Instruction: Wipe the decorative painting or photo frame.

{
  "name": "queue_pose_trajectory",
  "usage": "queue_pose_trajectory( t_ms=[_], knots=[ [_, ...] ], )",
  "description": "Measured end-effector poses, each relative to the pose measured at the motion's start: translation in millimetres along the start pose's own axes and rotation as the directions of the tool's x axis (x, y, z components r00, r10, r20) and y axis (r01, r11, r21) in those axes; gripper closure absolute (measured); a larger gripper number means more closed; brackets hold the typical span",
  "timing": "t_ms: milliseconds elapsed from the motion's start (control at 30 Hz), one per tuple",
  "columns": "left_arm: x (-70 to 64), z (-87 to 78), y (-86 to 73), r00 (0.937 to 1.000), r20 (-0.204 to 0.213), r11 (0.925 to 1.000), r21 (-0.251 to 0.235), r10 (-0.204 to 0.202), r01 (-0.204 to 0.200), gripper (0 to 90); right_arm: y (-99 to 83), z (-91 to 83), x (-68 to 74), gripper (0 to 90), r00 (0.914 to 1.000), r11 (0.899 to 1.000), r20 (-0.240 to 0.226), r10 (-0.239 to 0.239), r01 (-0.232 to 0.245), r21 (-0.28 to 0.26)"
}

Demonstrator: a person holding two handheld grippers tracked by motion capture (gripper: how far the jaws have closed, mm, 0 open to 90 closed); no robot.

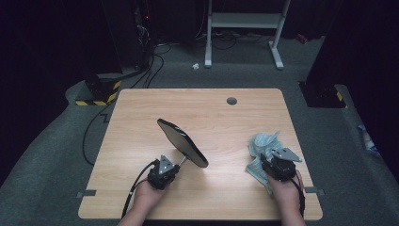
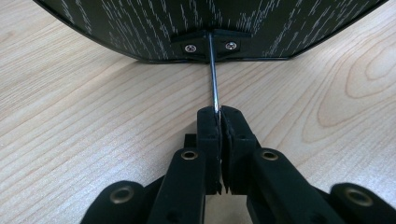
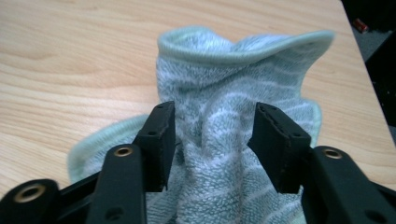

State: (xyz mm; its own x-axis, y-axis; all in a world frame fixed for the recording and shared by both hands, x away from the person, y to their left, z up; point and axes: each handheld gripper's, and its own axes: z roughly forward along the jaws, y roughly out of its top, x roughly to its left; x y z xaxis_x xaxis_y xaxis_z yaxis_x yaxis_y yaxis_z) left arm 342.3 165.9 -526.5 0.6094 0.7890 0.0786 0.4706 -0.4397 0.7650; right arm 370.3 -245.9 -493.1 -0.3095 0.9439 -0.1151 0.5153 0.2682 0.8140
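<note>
L claw (image 2: 219,116) is pressed together on the thin metal rod (image 2: 213,70) of a dark oval mirror (image 1: 182,142), which rises tilted just ahead of it, lower edge near the wood table (image 1: 141,122), w/ the rod screwed into a black bracket (image 2: 208,44) at the mirror's back. R claw (image 3: 212,140) is spread wide, jaws either side of a bunched pale-green striped towel (image 3: 233,84) lying on the table right in front of and under it, not yet pinching.

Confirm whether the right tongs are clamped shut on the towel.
No: the right tongs stand open, their jaws either side of a fold of the towel.
</note>
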Motion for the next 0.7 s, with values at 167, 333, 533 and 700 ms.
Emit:
queue_pose_trajectory(
  t_ms=[167, 333, 533, 700],
  knots=[
    [0.2, 0.0, 0.0, 1.0000, -0.001, 1.0000, 0.000, -0.002, 0.002, 85.0, 4.6, -9.5, -0.1, 45.5, 0.9999, 1.000, -0.006, 0.012, -0.013, -0.020],
    [-0.1, 0.3, -0.2, 0.9999, 0.000, 0.9999, -0.004, -0.014, 0.014, 81.8, 11.7, -21.1, 3.2, 44.6, 0.9996, 0.999, -0.026, 0.008, -0.009, -0.052],
    [1.1, 0.1, -0.4, 0.9995, 0.004, 0.9995, 0.001, -0.032, 0.032, 77.1, 18.0, -30.2, 19.2, 44.4, 0.9966, 0.995, -0.079, -0.023, 0.015, -0.098],
    [4.8, -0.1, -0.7, 0.9989, -0.004, 0.9989, -0.001, -0.046, 0.046, 70.4, 17.3, -28.9, 41.9, 44.6, 0.9882, 0.996, -0.146, -0.048, 0.036, -0.082]
  ],
)
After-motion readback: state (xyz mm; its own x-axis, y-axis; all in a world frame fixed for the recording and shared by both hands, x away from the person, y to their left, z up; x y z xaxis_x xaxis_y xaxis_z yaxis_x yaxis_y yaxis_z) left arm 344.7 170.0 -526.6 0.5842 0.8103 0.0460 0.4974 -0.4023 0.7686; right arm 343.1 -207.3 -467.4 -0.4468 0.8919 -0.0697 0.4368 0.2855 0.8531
